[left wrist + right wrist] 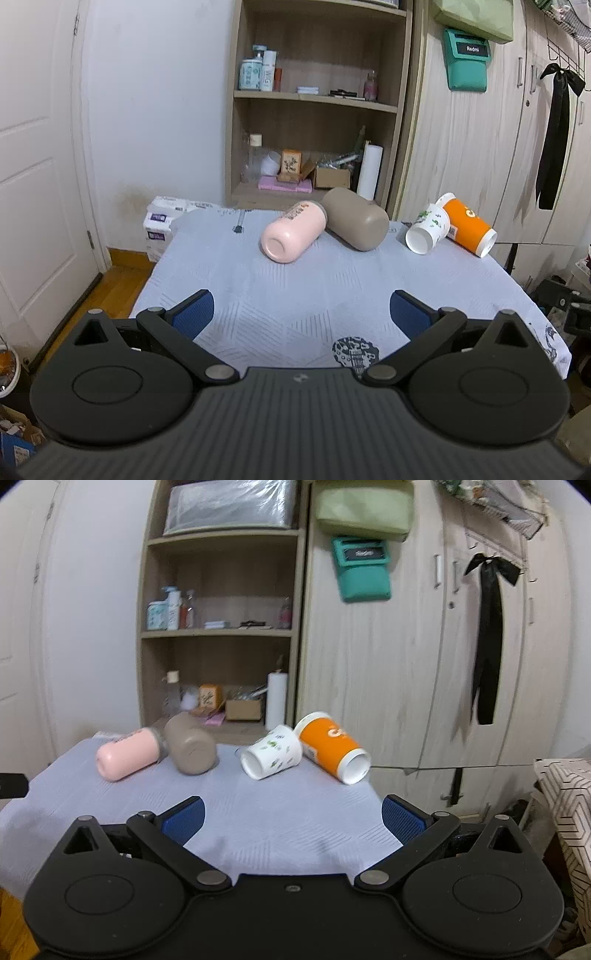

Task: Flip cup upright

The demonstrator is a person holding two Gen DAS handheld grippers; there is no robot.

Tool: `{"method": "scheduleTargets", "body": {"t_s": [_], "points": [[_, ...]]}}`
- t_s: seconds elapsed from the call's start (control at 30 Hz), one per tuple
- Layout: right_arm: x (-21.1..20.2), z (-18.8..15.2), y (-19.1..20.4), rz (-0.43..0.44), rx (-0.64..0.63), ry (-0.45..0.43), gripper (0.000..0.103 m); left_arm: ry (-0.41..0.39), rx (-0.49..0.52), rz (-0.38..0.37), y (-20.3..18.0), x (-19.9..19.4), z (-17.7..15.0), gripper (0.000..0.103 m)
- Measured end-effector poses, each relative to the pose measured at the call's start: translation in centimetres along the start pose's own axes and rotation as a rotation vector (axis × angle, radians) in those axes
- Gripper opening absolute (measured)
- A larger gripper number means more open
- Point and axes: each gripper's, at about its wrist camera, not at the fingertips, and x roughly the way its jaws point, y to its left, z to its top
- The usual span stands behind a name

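Counter (295, 295): covered by pale blue patterned cloth.
Far side, lying down: pink cup (293, 231) touching taupe cup (356, 218); white printed cup (428, 229) touching orange cup (467, 227).

The table wears a pale cloth (332, 295), matt, with an embossed weave. On it, the pink cup (293, 232) and the taupe cup (356, 218) just beside it look smooth and matt, perhaps ceramic. The white printed cup (428, 229) and orange cup (469, 228) look like paper. Behind the cloth stands a wood-grain shelf (236, 147).
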Motion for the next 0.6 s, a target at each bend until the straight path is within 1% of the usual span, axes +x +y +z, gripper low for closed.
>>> {"method": "scheduleTargets", "body": {"t_s": [0.07,0.2,0.27,0.33,0.47,0.6], "points": [[0.1,-0.1,0.0,0.02,0.004,0.008,0.103,0.008,-0.005,-0.004,0.1,0.2,-0.1,0.103],[0.2,0.0,0.0,0.032,0.006,0.014,0.103,0.03,0.005,-0.003,-0.1,0.5,0.0,0.103],[0.3,0.1,-0.2,0.043,0.006,0.013,0.103,0.033,0.014,-0.014,-0.5,0.5,0.3,0.103],[0.4,0.2,-0.4,0.057,0.008,0.013,0.103,0.023,0.021,-0.03,-1.0,0.4,0.6,0.103],[0.8,0.5,-1.8,0.138,0.083,0.018,0.103,-0.03,0.021,-0.061,-1.8,-0.3,1.6,0.103],[1.4,1.3,-3.4,0.188,0.077,-0.02,0.103,-0.033,0.046,-0.101,-3.5,0.1,3.7,0.103]]}}
